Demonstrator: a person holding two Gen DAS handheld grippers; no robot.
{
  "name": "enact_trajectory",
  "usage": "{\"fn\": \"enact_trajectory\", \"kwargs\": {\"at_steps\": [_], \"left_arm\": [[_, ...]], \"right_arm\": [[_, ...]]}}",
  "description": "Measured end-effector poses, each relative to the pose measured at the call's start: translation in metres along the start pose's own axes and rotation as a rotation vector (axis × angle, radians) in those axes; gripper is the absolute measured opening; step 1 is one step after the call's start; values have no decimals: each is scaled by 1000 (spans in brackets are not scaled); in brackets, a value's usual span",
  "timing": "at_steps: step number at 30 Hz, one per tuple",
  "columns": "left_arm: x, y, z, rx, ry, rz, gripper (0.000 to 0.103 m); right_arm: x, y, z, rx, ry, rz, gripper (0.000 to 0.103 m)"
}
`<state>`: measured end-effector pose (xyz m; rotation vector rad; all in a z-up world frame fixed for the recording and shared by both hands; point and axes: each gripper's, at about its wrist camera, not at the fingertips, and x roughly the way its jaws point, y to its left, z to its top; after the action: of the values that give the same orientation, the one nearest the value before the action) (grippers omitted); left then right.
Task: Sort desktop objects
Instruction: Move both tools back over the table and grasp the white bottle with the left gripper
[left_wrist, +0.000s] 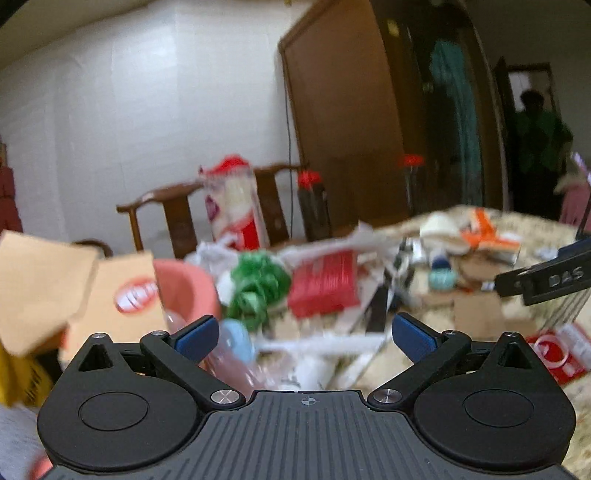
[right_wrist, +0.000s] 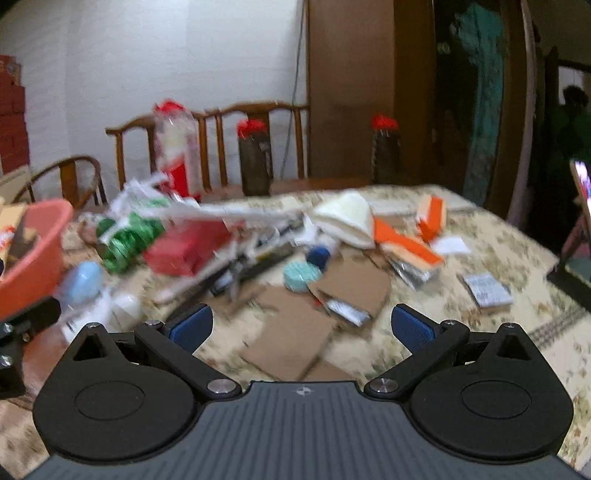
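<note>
Left wrist view: my left hand-held gripper (left_wrist: 303, 334) is spread wide, nothing between the blue pads (left_wrist: 195, 338). Frame is smeared, so detail is shaky. Clutter heap sits ahead: green ribbon bundle (left_wrist: 258, 284) at 12 o'clock, red box (left_wrist: 325, 282) at 1 o'clock, pink basin (left_wrist: 186, 291) at 11 o'clock, a clear bottle with a pale blue cap (left_wrist: 236, 343) lying just off the left pad. My right hand-held gripper (left_wrist: 546, 280) pokes in at 3 o'clock. Risk: closing in this blur, I likely nudge the bottle and it rolls into the basin side, or I snag loose white paper instead.

Right wrist view: right hand-held gripper (right_wrist: 301, 328) also released, empty, hovering over brown cardboard sheets (right_wrist: 295, 332) on the floral tabletop (right_wrist: 517, 251). Teal round item (right_wrist: 301, 277) and dark blue cap (right_wrist: 319, 256) at 12 o'clock, orange packaging (right_wrist: 406, 240) at 1 o'clock. Risk: flat cardboard gives no edge to pinch, pads may skid. Things overlap, so lifting one likely drags neighbours. Both grippers reaching the same heap could collide.
</note>
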<state>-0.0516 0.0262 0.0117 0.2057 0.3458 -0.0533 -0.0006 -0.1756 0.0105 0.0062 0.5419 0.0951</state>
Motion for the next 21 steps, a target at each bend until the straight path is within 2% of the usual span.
{"fn": "enact_trajectory", "kwargs": {"at_steps": [3, 8, 11, 14, 15, 17, 19, 21], "left_arm": [[18, -3, -4, 24, 24, 35, 103], [36, -11, -13, 110, 34, 39, 103], [41, -25, -21, 197, 40, 80, 103], [43, -34, -25, 222, 52, 110, 103], [42, -38, -24, 215, 53, 98, 103], [40, -42, -20, 168, 72, 21, 103], [35, -49, -18, 142, 49, 18, 103], [35, -60, -18, 180, 32, 9, 103]], "right_arm": [[10, 0, -7, -7, 35, -7, 102], [27, 2, -13, -5, 83, -27, 102], [37, 5, -15, 0, 101, -43, 102], [42, 5, -18, 2, 104, -44, 102], [42, 4, -18, 6, 104, -45, 102], [43, 1, -18, 24, 102, -42, 103], [44, 0, -18, 40, 102, -37, 103], [43, -1, -17, 41, 101, -36, 103]]}}
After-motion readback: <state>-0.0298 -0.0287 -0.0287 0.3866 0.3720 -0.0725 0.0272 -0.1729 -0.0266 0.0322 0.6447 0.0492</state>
